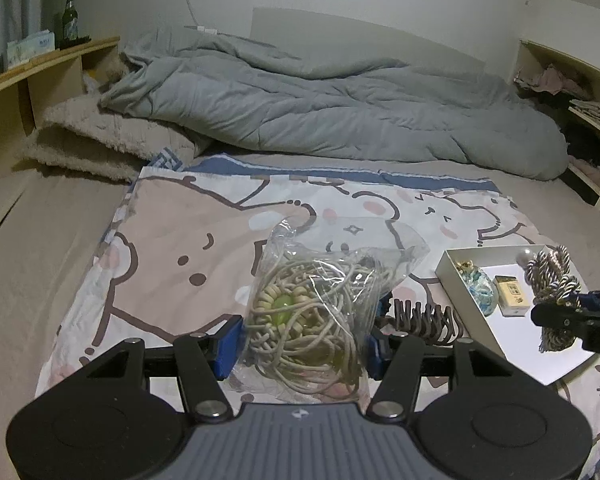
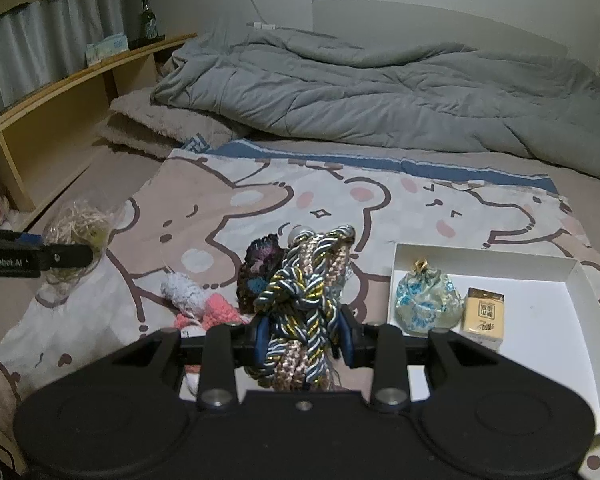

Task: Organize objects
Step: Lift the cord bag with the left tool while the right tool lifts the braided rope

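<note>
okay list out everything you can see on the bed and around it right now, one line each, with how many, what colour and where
Clear bag of cord: one, beige, between left gripper's pads.
Braided rope: one, blue, gold and tan, in right gripper.
Box: one, white, open, on cartoon sheet, right.
Brocade pouch: one, pale blue, in box.
Small packet: one, yellow, in box beside pouch.
Knitted pieces: white-grey, pink, dark; count unclear; on sheet.
Cartoon sheet: one, pink and white, on bed.
Duvet: one, grey, far end.
Bottle: one, green, on wooden shelf.
Left gripper: one, black, blue pads.
Right gripper: one, black, blue pads.
</note>
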Motion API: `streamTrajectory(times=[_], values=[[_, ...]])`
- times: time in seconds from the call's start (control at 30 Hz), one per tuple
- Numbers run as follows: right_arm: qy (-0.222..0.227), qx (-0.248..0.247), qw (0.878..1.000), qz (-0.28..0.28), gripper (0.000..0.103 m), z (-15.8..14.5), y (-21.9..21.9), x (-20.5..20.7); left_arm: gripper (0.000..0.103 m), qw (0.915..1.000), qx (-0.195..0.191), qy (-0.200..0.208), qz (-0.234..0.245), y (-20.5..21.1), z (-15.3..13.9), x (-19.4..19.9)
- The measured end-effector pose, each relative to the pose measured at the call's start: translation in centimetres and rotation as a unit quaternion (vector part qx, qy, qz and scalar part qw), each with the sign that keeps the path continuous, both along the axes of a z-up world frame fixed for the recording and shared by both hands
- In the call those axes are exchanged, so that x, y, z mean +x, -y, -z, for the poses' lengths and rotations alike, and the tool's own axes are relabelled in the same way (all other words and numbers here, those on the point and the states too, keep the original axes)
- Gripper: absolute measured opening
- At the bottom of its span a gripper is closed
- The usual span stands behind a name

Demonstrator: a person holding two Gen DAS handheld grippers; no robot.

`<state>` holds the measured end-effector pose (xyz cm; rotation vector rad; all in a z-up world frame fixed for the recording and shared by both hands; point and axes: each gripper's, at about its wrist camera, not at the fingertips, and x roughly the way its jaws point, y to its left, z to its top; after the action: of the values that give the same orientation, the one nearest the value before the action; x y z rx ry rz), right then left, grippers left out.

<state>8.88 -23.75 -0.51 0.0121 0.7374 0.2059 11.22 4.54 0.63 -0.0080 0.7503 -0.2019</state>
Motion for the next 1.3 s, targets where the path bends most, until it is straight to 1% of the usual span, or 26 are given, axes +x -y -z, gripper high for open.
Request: streamTrajectory(times=[0.5, 0.73, 0.97, 1.07, 1.17, 1.3], values=[[0.019, 0.011, 1.0, 0.002, 0.035, -1.6, -0.8, -0.4, 0.059, 0.9998, -0.008, 0.015, 0.006, 2.3, -0.9, -0.1], [0.028, -0.004, 1.0, -0.003, 0.035, -2.1, -0.3, 0.0, 0.059, 0.9995, -0.016, 0.021, 0.017, 5.3, -1.4, 0.7], [0.031, -0.014, 0.999, 0.013, 0.035, -2.5, 2.6, 1.2, 0.059, 0.9986, -0.029, 0.022, 0.039, 9.0, -1.5, 1.6], [0.029, -0.011, 0.999, 0.021, 0.035, -2.7, 4.2, 1.8, 0.059, 0.998, -0.037, 0.017, 0.048, 10.6, -1.5, 2.0], [0.03, -0.01, 0.999, 0.027, 0.035, -2.8, 6.0, 2.1, 0.059, 0.9972, -0.039, 0.022, 0.06, 12.3, -1.7, 2.2], [0.029, -0.015, 0.998, 0.045, 0.035, -3.0, 8.5, 2.5, 0.059, 0.9959, -0.05, 0.023, 0.073, 14.7, -1.8, 2.8]])
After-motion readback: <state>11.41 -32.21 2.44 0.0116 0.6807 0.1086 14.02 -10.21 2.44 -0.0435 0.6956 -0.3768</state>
